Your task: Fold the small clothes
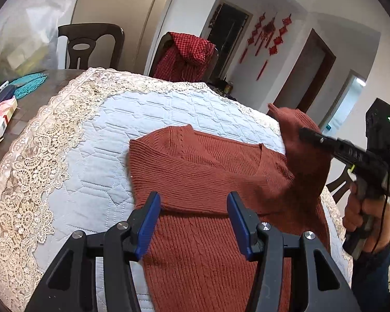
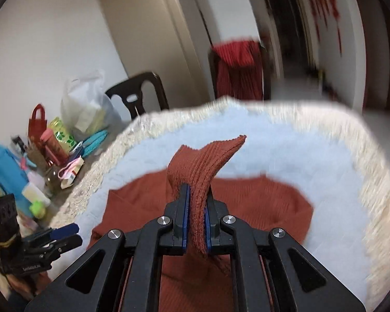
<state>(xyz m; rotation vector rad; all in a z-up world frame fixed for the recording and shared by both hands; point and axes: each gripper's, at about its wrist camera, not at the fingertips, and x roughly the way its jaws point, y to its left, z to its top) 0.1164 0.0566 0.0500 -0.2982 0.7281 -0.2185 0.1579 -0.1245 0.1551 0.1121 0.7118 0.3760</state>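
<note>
A rust-red knitted sweater [image 1: 200, 171] lies on a white quilted cloth [image 1: 143, 114] with a lace border; its left sleeve is folded across the chest. My left gripper [image 1: 193, 202] is open and empty, hovering just above the sweater's middle. My right gripper [image 2: 195, 208] is shut on the sweater's right sleeve [image 2: 208, 161] and holds it lifted above the garment. In the left wrist view the right gripper [image 1: 303, 132] shows at the right, with the raised sleeve [image 1: 299, 140] in it. The left gripper [image 2: 65, 234] shows at the lower left of the right wrist view.
Dark chairs [image 1: 91, 44] stand behind the table, one draped with a red checked cloth [image 1: 187, 54]. Clutter sits on the table's left side: a plastic bag [image 2: 85, 109], a blue bottle [image 2: 7, 166], boxes [image 1: 0, 122] and a teal mat [image 1: 30, 83].
</note>
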